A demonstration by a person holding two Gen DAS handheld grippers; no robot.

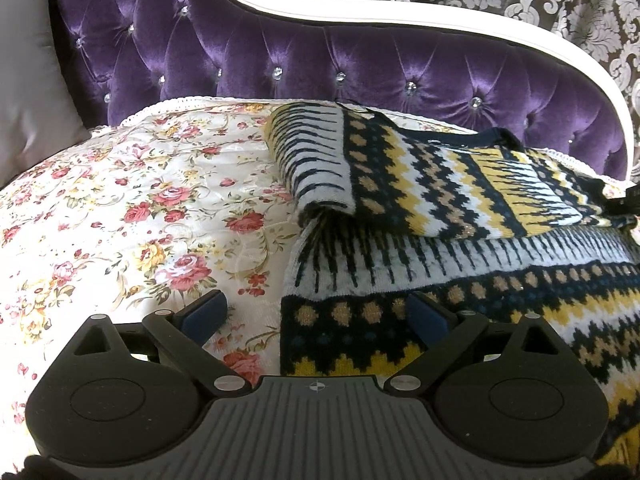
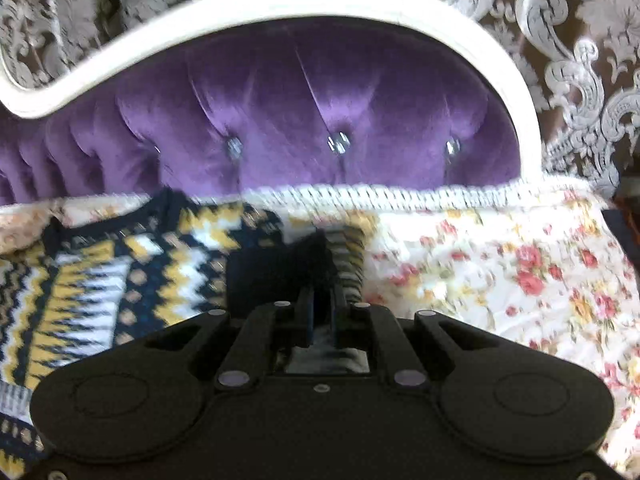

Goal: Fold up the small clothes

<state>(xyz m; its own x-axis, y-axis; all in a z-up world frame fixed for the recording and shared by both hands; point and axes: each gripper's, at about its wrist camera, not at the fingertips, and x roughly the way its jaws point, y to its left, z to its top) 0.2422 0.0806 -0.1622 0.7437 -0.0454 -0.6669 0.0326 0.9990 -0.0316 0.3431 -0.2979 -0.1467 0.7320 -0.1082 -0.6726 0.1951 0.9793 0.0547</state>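
Observation:
A knitted sweater (image 1: 440, 184) with black, yellow and white zigzag bands lies on the sofa seat, one sleeve folded across its body. My left gripper (image 1: 316, 314) stands open over the sweater's near left edge; its right pad rests by the knit and nothing is between the pads. In the blurred right wrist view the same sweater (image 2: 120, 264) lies at the left. My right gripper (image 2: 322, 292) is shut on a dark, striped bit of the sweater's sleeve (image 2: 348, 256), which bunches up at the fingertips.
A floral quilted cover (image 1: 140, 220) spreads over the seat, with bare cover (image 2: 500, 272) to the right of the sweater. A tufted purple backrest (image 1: 320, 56) with a white frame rises behind. A grey cushion (image 1: 28, 80) leans at the far left.

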